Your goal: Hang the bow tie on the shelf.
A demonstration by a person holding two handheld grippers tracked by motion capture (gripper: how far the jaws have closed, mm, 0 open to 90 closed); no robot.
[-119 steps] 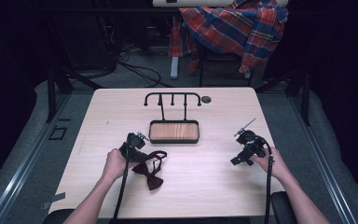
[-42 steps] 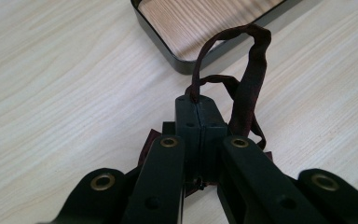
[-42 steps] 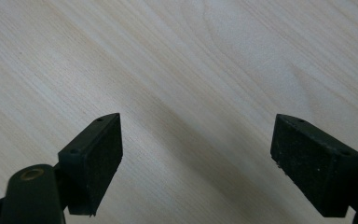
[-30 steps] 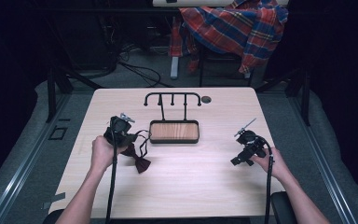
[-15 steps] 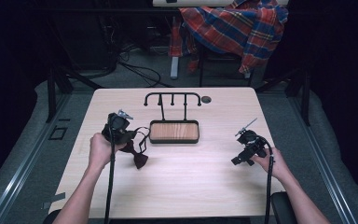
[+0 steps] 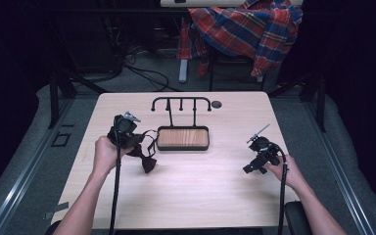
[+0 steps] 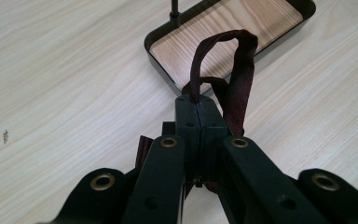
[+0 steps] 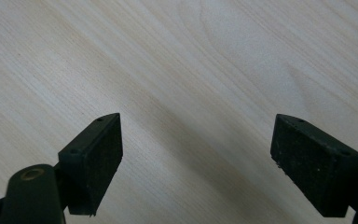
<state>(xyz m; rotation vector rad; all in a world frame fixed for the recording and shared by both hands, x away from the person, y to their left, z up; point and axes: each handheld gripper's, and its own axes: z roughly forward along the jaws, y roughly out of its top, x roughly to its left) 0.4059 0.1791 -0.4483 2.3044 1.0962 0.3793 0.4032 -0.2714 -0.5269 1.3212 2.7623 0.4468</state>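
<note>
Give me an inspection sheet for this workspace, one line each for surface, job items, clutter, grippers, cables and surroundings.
Surface: light wood table, bare in front.
Job's things: dark red bow tie, its strap pinched; black hook stand over a wood-lined tray.
Clutter: nothing seen.
Grippers: left gripper shut on the strap, bow hanging; right gripper open above bare table.
Cables: one trails from each gripper toward the person; more lie on the floor behind.
Surroundings: plaid shirt draped on a chair beyond the table; dark room.
</note>
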